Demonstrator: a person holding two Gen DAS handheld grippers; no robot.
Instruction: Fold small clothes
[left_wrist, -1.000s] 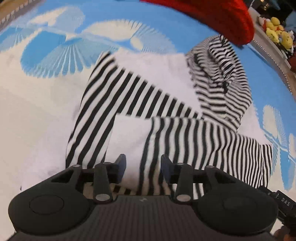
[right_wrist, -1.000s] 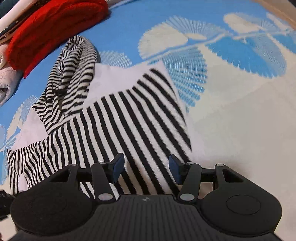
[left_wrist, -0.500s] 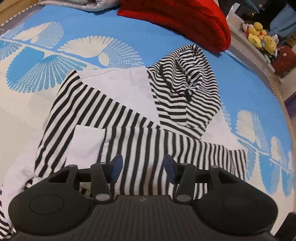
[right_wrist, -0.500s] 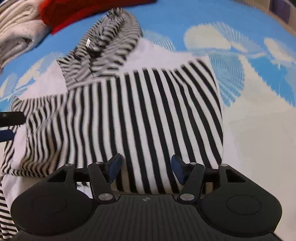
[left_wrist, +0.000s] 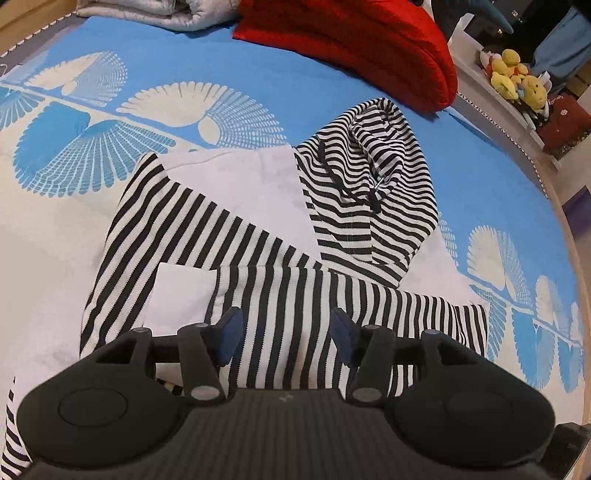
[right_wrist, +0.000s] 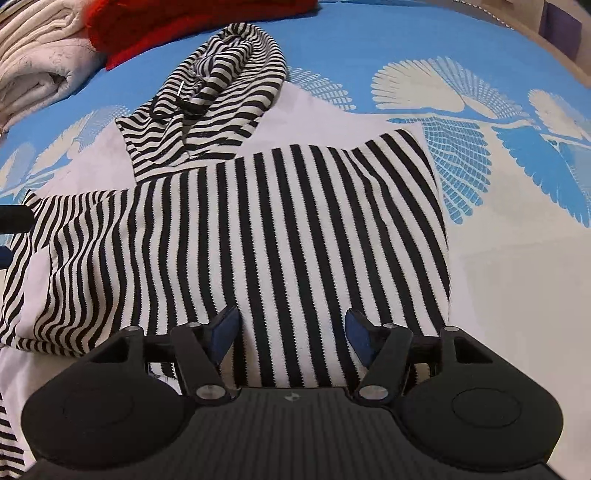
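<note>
Hoodie (left_wrist: 236, 236) (right_wrist: 280, 229) with black and white stripes lies flat on the blue patterned bed cover (left_wrist: 221, 66), sleeves folded across its body. Both the left tongs (left_wrist: 284, 332) and the right tongs (right_wrist: 291, 332) are spread just above its near part, holding nothing. A red blanket (left_wrist: 351, 33) lies beyond the hood.

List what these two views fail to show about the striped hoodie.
- Striped hoodie hem: both wrist views, hidden behind the left gripper and right gripper bodies.
- Hood opening: folds hide the inside.
- Front under the folded sleeves: covered.
</note>
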